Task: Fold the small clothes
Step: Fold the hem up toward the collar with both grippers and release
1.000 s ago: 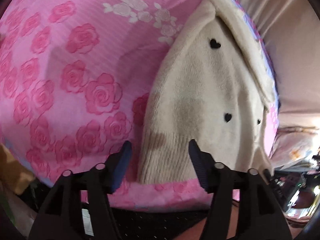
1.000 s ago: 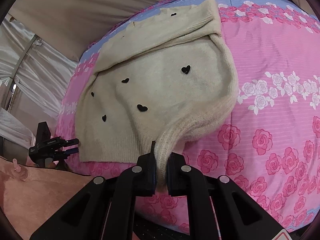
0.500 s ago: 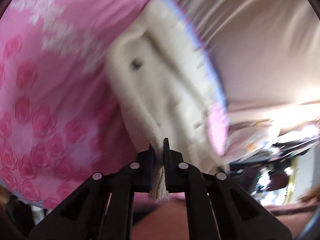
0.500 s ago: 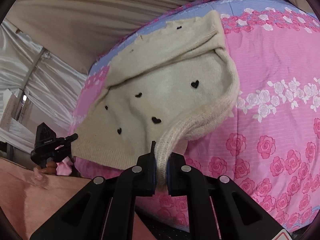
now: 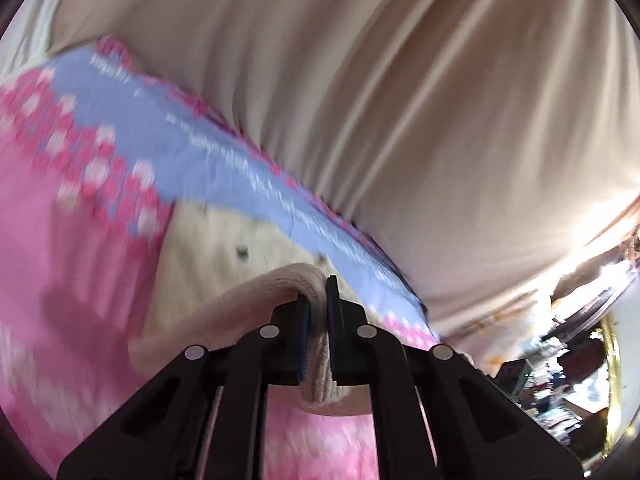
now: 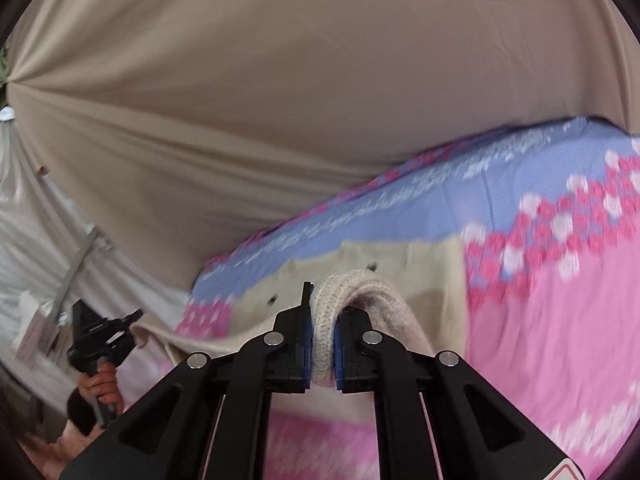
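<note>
The cream sweater (image 6: 420, 276) on the bed (image 6: 560, 320) is pinched at its hem by the left claw (image 5: 318, 312) and the right claw (image 6: 322, 320); a bottom-to-top fold seems underway, and the hem must next be laid level near the collar.

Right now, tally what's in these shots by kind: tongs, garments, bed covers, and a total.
Tongs: 2, the left tongs and the right tongs, each shut on the sweater.
Garments: 1, the cream sweater.
Bed covers: 1, the pink floral cover.
Total: 4.
</note>
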Motion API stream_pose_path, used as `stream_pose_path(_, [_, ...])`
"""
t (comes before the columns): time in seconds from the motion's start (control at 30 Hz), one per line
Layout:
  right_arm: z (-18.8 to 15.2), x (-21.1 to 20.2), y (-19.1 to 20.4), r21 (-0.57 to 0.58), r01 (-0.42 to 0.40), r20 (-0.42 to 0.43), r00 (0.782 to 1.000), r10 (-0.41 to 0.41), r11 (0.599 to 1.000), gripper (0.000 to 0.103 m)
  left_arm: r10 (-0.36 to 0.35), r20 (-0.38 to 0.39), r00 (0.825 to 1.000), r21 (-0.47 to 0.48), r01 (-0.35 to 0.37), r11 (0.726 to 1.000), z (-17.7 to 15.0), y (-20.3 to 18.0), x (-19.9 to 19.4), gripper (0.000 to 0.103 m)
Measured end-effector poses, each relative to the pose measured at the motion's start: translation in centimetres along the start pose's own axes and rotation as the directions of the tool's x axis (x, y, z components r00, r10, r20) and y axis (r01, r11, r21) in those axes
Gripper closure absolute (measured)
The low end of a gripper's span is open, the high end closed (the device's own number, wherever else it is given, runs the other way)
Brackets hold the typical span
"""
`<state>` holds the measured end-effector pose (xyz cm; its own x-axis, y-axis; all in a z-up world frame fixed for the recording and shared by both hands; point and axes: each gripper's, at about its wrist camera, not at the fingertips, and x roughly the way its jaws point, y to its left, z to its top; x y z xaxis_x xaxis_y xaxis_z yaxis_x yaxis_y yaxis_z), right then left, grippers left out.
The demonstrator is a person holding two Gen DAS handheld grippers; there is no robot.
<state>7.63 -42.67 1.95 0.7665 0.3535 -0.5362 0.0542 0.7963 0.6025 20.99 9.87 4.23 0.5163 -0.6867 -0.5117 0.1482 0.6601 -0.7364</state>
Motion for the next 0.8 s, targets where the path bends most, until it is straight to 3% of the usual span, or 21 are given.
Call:
stream_pose_path(0.13, [3.4, 8.4, -4.2, 0.064, 0.071, -0.045, 0.997, -0.069, 0.995, 0.094, 0.135, 0.005, 0.991, 0.035, -0.135, 0.99, 4.1, 1.5, 6.6, 0.096])
stream_pose_path(0.23, [3.5, 15.0, -7.4, 0.1, 0.186, -0.164, 0.972, -0.168, 0.977, 0.092, 0.296, -0.086, 0.951, 0.022, -0.295, 0.955, 4.9, 4.9, 13.6, 0.091])
stream_pose_path(0.3, [3.0, 17.4, -8.3, 0.08, 0.276, -0.224, 0.941, -0.253, 0.958, 0.09, 0.379, -0.161, 0.911, -0.019, -0.386, 0.922, 4.5, 7.6, 16.7, 0.091])
stream_pose_path(0.33, [2.7, 17.4, -8.2, 0.078, 0.269, -0.218, 0.944, -0.247, 0.96, 0.088, 0.387, -0.154, 0.909, -0.019, -0.394, 0.919, 4.2, 8.1, 16.8, 0.092])
stream_pose_path(0.37, [2.3, 17.0, -7.9, 0.068, 0.264, -0.198, 0.949, -0.246, 0.962, 0.084, 0.385, -0.128, 0.914, -0.002, -0.388, 0.922, 3.9, 7.8, 16.1, 0.086])
stream_pose_path(0.4, [2.0, 16.1, -7.4, 0.05, 0.257, -0.166, 0.955, -0.246, 0.965, 0.067, 0.386, -0.105, 0.917, 0.016, -0.386, 0.922, 3.6, 7.6, 15.5, 0.079])
stream_pose_path(0.43, [1.5, 15.1, -6.9, 0.031, 0.263, -0.127, 0.958, -0.257, 0.964, 0.043, 0.394, -0.068, 0.917, 0.04, -0.392, 0.919, 3.3, 7.2, 14.3, 0.062])
stream_pose_path(0.47, [1.2, 14.3, -6.7, 0.016, 0.28, -0.089, 0.957, -0.278, 0.96, 0.038, 0.397, -0.041, 0.917, 0.044, -0.396, 0.917, 3.0, 7.0, 13.4, 0.049])
stream_pose_path(0.53, [1.0, 13.2, -6.9, -0.001, 0.296, -0.031, 0.955, -0.296, 0.955, 0.038, 0.383, -0.006, 0.924, 0.043, -0.382, 0.923, 2.4, 7.0, 12.1, 0.048])
stream_pose_path(0.57, [1.1, 13.0, -7.1, 0.011, 0.305, -0.035, 0.952, -0.305, 0.952, 0.038, 0.395, -0.018, 0.918, 0.037, -0.394, 0.918, 2.2, 6.9, 11.9, 0.048])
stream_pose_path(0.6, [1.3, 12.8, -7.5, 0.041, 0.307, -0.045, 0.951, -0.305, 0.951, 0.044, 0.381, -0.035, 0.924, 0.032, -0.38, 0.924, 1.9, 6.8, 11.8, 0.049])
stream_pose_path(0.63, [1.7, 12.3, -7.6, 0.067, 0.274, -0.048, 0.961, -0.271, 0.959, 0.06, 0.343, -0.045, 0.938, 0.027, -0.342, 0.939, 1.5, 6.4, 11.7, 0.049])
stream_pose_path(0.7, [1.7, 12.0, -7.3, 0.072, 0.222, -0.065, 0.974, -0.217, 0.972, 0.076, 0.313, -0.062, 0.948, 0.062, -0.309, 0.949, 1.0, 5.3, 12.3, 0.048])
stream_pose_path(0.77, [1.4, 12.7, -6.5, -0.006, 0.274, -0.092, 0.957, -0.274, 0.962, 0.074, 0.343, -0.081, 0.936, 0.133, -0.331, 0.934, 0.6, 4.1, 13.8, 0.047])
stream_pose_path(0.8, [1.2, 13.3, -6.3, -0.057, 0.315, -0.093, 0.943, -0.319, 0.947, 0.062, 0.366, -0.083, 0.927, 0.161, -0.35, 0.923, 0.6, 3.9, 14.7, 0.046])
